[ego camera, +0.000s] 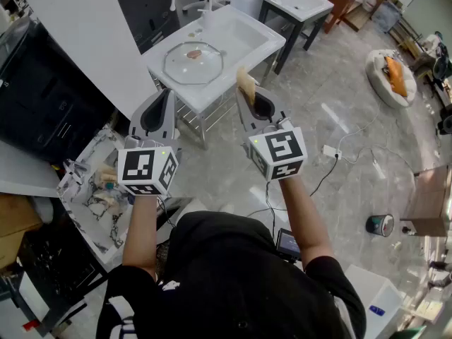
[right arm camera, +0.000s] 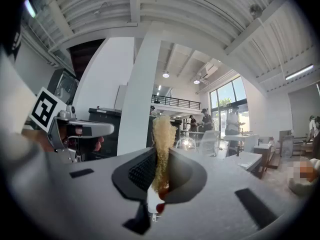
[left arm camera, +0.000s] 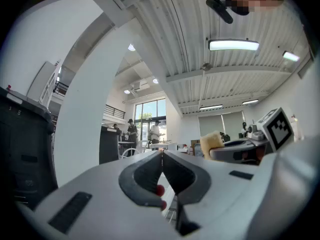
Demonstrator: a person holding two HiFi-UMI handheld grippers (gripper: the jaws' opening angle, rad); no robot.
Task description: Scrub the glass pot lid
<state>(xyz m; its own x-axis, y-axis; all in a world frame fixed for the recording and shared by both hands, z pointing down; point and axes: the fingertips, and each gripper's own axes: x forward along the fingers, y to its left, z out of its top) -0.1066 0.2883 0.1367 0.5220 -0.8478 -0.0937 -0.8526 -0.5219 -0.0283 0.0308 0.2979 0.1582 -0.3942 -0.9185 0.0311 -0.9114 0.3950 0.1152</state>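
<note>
Yellow sponge (right arm camera: 162, 134) in right claw (right arm camera: 161, 151); glass lid (ego camera: 193, 62) clearest from head view.

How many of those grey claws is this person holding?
2. The left grey claw, shut and empty, is at the head view's left; the right grey claw, beside it, pinches a yellow sponge. None seems hidden.
</note>
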